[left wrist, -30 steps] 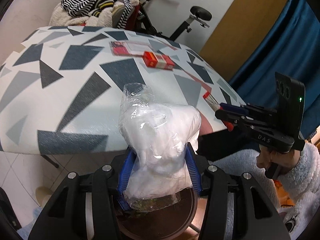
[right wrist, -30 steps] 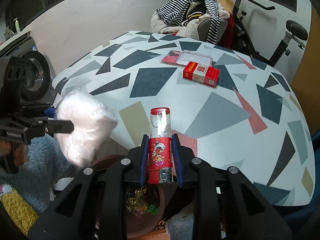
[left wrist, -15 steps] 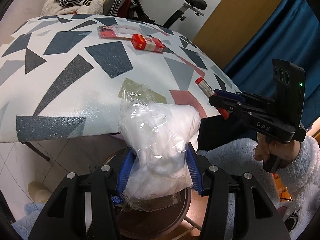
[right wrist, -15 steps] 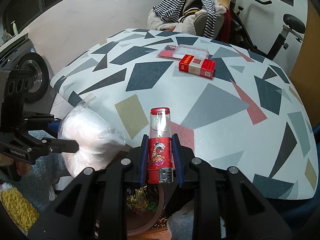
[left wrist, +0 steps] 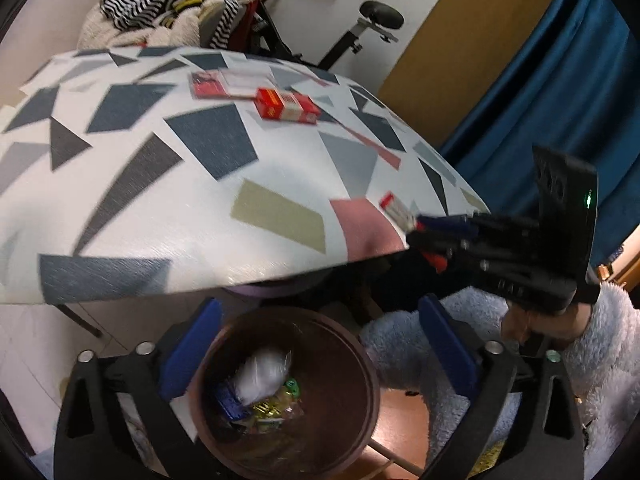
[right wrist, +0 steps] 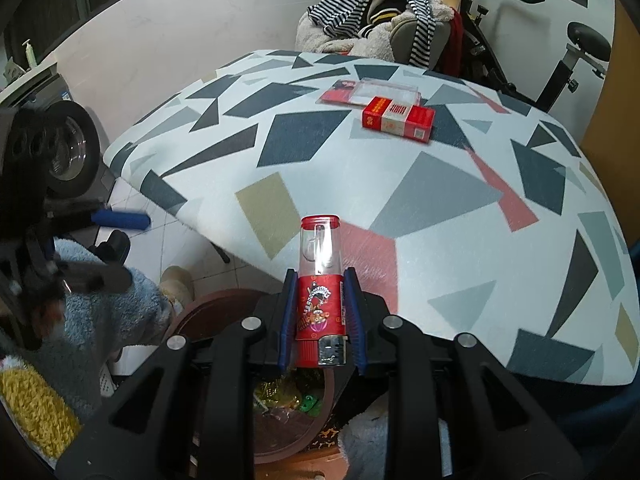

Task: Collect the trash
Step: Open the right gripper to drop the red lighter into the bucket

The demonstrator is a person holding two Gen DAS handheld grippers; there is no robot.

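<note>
My left gripper (left wrist: 320,344) is open and empty above a brown round bin (left wrist: 360,364). A clear plastic bag of white stuff (left wrist: 262,376) lies inside the bin on other trash. My right gripper (right wrist: 320,300) is shut on a red and clear lighter-shaped tube (right wrist: 320,280), held at the table's near edge above the bin (right wrist: 208,308); it also shows in the left wrist view (left wrist: 440,236). My left gripper appears at the left of the right wrist view (right wrist: 116,244). A red box (right wrist: 398,119) and a flat clear packet (right wrist: 370,92) lie on the patterned table (right wrist: 420,200).
A chair heaped with striped clothes (right wrist: 372,12) and an exercise bike (right wrist: 576,52) stand behind the table. A blue curtain (left wrist: 560,100) hangs at the right. A washing machine (right wrist: 60,152) is at the left. Fluffy blue sleeves flank the bin.
My left gripper opened and the plastic bag dropped into the bin. The right gripper stayed shut on the red tube, nearly still.
</note>
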